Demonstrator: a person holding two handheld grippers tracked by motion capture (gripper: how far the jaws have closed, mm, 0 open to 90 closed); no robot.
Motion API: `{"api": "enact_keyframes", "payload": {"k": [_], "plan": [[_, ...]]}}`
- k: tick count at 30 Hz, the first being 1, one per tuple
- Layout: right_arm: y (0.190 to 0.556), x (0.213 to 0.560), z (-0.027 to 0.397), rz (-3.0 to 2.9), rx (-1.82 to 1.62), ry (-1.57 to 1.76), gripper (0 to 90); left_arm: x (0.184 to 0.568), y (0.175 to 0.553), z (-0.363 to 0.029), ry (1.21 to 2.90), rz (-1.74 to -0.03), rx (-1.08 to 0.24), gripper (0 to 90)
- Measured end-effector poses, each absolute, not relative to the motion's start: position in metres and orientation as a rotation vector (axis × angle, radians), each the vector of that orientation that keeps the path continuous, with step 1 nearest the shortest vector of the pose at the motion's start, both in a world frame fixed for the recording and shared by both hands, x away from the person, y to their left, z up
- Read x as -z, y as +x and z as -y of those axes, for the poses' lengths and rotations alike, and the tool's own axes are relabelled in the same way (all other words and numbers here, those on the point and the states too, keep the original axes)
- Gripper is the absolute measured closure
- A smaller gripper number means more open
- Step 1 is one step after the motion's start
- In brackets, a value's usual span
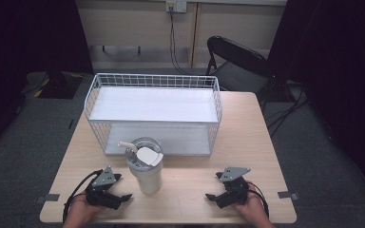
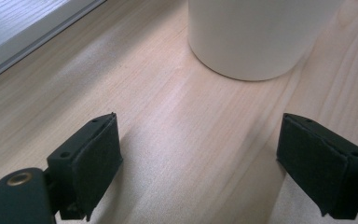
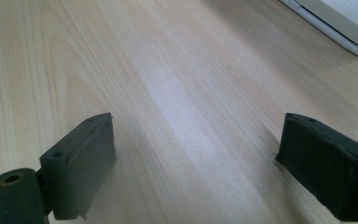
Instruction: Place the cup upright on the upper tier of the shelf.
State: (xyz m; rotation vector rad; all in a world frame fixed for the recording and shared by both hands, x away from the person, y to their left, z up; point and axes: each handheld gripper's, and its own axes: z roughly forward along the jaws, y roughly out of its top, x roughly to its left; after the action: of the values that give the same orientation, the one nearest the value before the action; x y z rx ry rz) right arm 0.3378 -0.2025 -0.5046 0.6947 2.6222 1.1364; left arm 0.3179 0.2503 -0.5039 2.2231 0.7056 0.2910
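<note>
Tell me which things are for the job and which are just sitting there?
For the job: white tumbler, nearest the open left gripper; open right gripper; wire basket, probably.

Just sitting there: folding chair, wall cable.

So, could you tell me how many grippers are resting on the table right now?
2: the left gripper just left of the tumbler, and the right gripper near the table's front right.

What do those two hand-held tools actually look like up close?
Each is a black, angular hand-held tool. The left tool and right tool both carry a grey three-cornered plate on top and trail a black cable. The jaws are flat black blocks with small screw holes; a brass-coloured ring shows near one.
</note>
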Motion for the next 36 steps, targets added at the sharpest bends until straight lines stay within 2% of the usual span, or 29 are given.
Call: {"api": "enact_keyframes", "payload": {"k": [12,15,27,36], "plan": [[0.338,0.505,0.203,-2.623,-1.138,0.694,10.1,0.503,0.319,-0.248,2.217,-0.734,-0.276,10.1],[0.338,0.505,0.203,-2.623,-1.137,0.693,10.1,0.502,0.319,-0.247,2.206,-0.725,-0.246,16.3],[0.338,0.505,0.203,-2.624,-1.138,0.69,10.1,0.487,0.313,-0.22,2.207,-0.637,-0.218,17.2],[0.338,0.505,0.203,-2.624,-1.138,0.69,10.1,0.481,0.314,-0.215,2.198,-0.603,-0.212,19.3]]}}
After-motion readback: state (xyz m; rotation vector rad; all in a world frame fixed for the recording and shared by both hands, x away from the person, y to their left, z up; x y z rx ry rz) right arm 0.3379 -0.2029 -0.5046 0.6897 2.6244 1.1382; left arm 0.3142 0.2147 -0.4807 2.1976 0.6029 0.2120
